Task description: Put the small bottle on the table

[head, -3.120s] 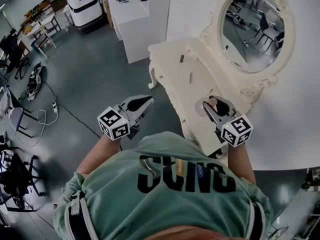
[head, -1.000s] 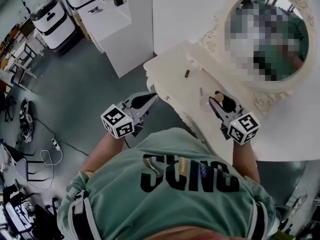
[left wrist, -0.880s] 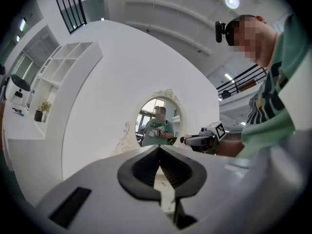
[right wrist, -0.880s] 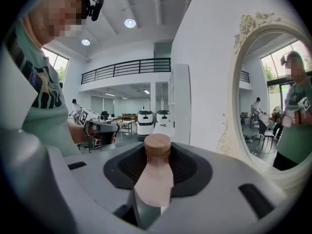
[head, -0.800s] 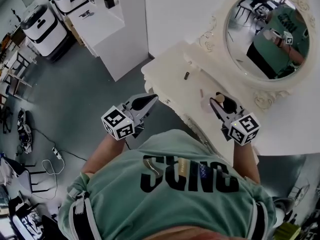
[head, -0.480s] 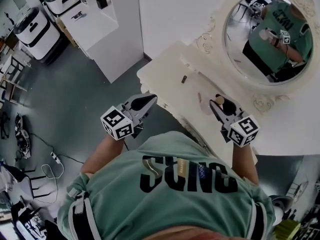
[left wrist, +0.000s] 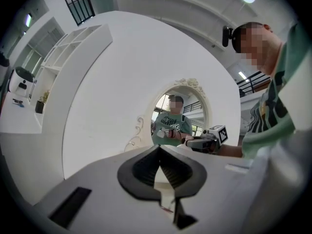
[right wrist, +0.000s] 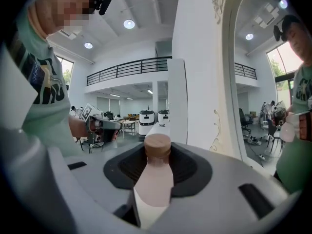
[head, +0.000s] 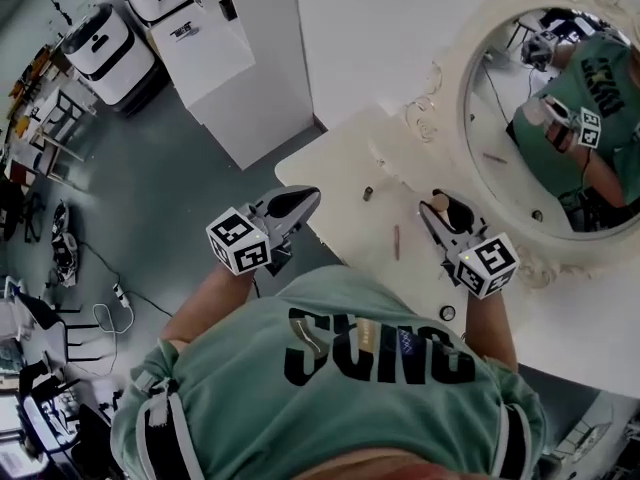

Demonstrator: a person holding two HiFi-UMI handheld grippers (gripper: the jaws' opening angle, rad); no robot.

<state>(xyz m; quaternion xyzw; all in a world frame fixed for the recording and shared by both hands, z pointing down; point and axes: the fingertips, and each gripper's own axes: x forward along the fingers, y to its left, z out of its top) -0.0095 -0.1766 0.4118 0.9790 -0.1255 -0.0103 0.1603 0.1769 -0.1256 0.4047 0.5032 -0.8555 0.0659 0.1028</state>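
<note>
The bottle (right wrist: 155, 179) sat in the right gripper (head: 443, 218). The jaws stood partly open and pressed on its body from both sides, so it was held in the air and not on the table (head: 340, 180). Its long axis ran along the jaws, with the cap (right wrist: 158, 145) pointing out past the tips. That left it close to lying flat, running roughly alongside the mirror (head: 560, 118) rather than towards it.

The bottle hung over the tabletop just in front of the mirror's lower frame. The setting-down probably called for tipping the bottle's base downward before lowering it.

The left gripper (head: 300, 200) was farther out from the mirror, near the table's front edge. Its jaws were closed tip to tip with nothing between them. The right hand was plainly the nearer one, and the only one involved.

The bottle was pale pink and smooth, with rounded shoulders. Its flat brown cap looked like wood. The black pads (right wrist: 187, 167) gripping it were ribbed. The table was cream with a painted finish, and the mirror's oval frame was carved with scrolls.

A thin stick (head: 396, 241) and a small dark cylinder (head: 368, 194) lay on the tabletop farther out from the mirror than the bottle, clear of it.
</note>
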